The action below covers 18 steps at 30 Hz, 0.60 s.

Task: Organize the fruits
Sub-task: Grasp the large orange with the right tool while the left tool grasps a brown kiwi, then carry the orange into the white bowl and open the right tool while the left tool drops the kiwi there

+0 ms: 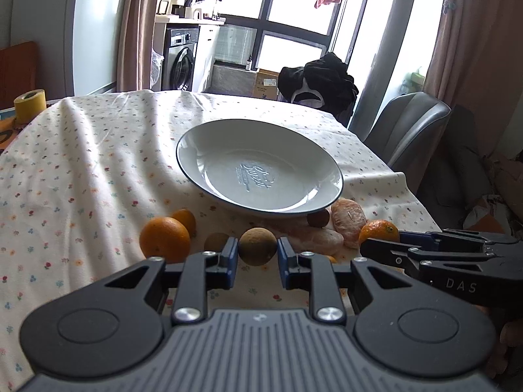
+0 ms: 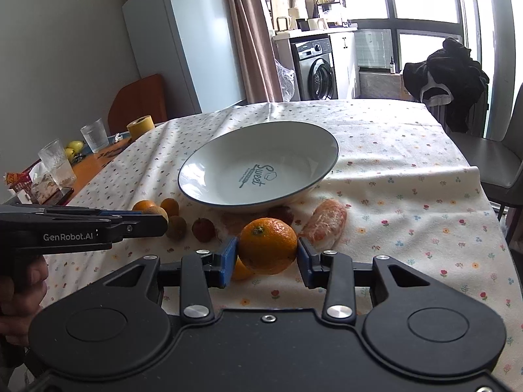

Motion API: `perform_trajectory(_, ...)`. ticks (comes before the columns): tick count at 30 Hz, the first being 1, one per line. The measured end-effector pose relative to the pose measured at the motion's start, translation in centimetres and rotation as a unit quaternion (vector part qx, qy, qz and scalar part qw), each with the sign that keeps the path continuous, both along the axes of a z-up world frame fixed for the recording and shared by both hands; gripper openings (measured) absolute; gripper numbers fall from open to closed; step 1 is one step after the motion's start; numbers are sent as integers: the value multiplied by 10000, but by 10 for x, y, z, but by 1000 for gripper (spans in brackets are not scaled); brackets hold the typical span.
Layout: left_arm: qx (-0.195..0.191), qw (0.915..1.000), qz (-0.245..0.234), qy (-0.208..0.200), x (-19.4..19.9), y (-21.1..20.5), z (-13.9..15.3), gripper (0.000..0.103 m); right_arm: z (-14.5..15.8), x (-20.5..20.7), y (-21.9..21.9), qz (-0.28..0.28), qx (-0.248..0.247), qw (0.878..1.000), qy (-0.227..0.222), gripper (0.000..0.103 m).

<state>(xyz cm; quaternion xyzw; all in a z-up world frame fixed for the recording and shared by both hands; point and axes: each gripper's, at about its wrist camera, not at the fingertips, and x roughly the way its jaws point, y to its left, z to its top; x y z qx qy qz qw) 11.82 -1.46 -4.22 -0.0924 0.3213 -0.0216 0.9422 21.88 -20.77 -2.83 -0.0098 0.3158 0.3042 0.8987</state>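
Observation:
A white plate (image 1: 222, 150) (image 2: 209, 176) with a dark rim sits on the flowered tablecloth. Loose fruit lies in front of it. My left gripper (image 1: 257, 255) is shut on a round brown fruit (image 1: 257, 245); its pads touch both sides. From the right wrist it shows side-on (image 2: 153, 222), with the brown fruit (image 2: 156, 211) at its tip. My right gripper (image 2: 266, 258) is shut on an orange (image 2: 267, 245), seen from the left wrist as well (image 1: 379, 230). An orange (image 1: 165, 238), a second brown fruit (image 1: 215, 240) and a peeled citrus piece (image 1: 348, 222) (image 2: 327, 225) lie nearby.
Small reddish fruits (image 2: 203, 229) (image 2: 281, 214) and small oranges (image 2: 170, 205) lie near the plate. A yellow tape roll (image 2: 140, 125) and two glasses (image 2: 94, 134) stand far left. A grey chair (image 1: 408, 124) and a black garment (image 2: 447, 75) are beyond the table's right edge.

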Motion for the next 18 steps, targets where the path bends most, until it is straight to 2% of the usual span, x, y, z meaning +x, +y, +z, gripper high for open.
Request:
perform_trajectory(11,71,9998,135,-162,8,12,12,24,9,10,15,97,122,9999,-57,37)
perform_trajectory(18,92,9997,113,-173,20,14,13,24,13,25,17,120,300,9994,122,37)
